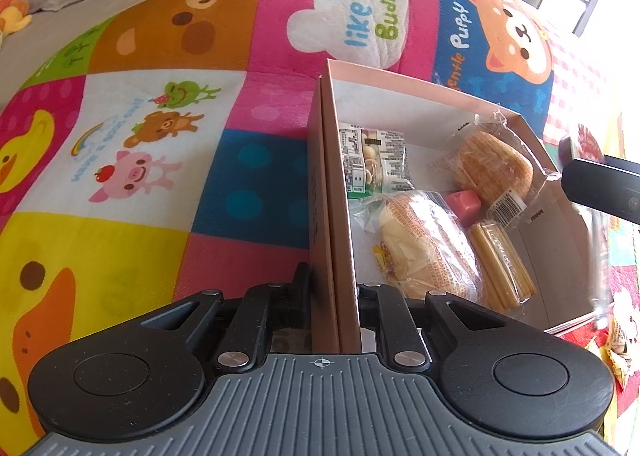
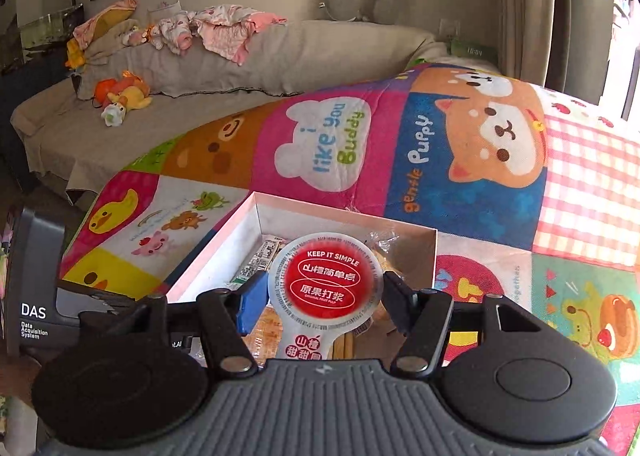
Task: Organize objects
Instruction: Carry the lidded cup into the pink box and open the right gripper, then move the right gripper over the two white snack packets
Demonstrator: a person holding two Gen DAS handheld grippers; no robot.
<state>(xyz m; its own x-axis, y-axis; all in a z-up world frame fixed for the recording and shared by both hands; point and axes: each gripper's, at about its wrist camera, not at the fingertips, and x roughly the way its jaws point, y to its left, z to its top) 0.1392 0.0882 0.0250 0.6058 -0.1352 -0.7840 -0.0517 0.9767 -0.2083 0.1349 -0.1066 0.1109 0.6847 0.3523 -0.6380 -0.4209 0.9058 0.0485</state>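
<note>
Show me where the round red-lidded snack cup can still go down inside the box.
Bare floor shows along the far wall of the box, beyond the green-and-white packet and left of the wrapped bun. The near half is crowded: long bread roll, pink cube, biscuit sticks. The right gripper holds the cup.

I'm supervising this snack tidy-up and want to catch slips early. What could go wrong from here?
1. The right gripper pinches the round red-lidded hawthorn cup only at its sides; it might slip out.
2. The pink cardboard box already holds wrapped breads; the cup could land crooked on them.
3. The left gripper clamps just one box wall, so the box may tilt.
</note>
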